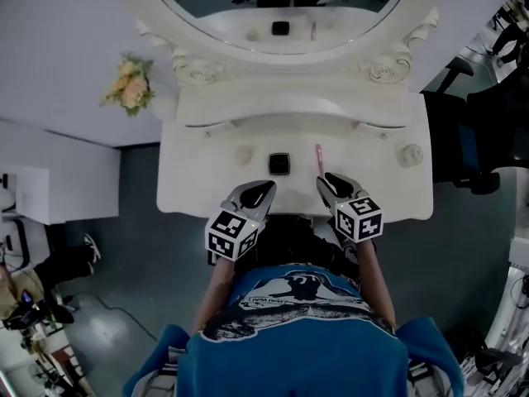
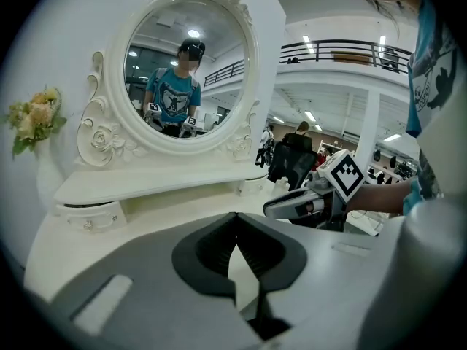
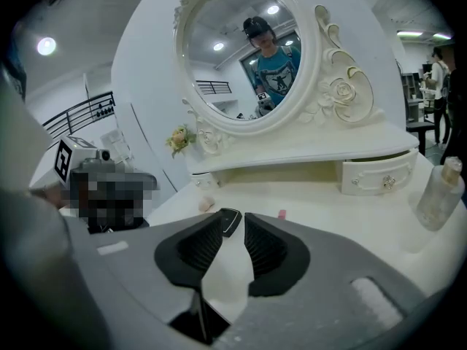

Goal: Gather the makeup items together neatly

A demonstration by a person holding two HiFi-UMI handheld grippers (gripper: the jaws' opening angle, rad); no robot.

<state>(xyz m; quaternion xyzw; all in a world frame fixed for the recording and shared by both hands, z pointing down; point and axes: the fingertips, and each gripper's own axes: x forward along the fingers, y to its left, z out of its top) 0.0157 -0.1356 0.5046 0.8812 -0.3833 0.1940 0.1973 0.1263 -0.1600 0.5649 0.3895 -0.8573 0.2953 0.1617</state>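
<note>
Black and square with rounded corners, the compact (image 1: 279,164) lies flat at the middle of the white vanity table (image 1: 190,190). Just right of it lies a slim pink stick (image 1: 318,157), its long axis running near to far; which end is its tip cannot be made out. Left of the compact sits a small beige puff (image 1: 244,154), and well to the right stands a clear bottle (image 1: 409,155).

The right gripper (image 1: 325,180) sits just near of the stick's near end. Its jaws are a narrow gap apart with nothing between them, and the compact shows on the table beyond that gap. The left gripper (image 1: 264,187), just near of the compact, has its jaw tips pressed together on nothing.

At the far edge rises an oval mirror (image 1: 273,7), with flowers (image 1: 128,85) to its left.
</note>
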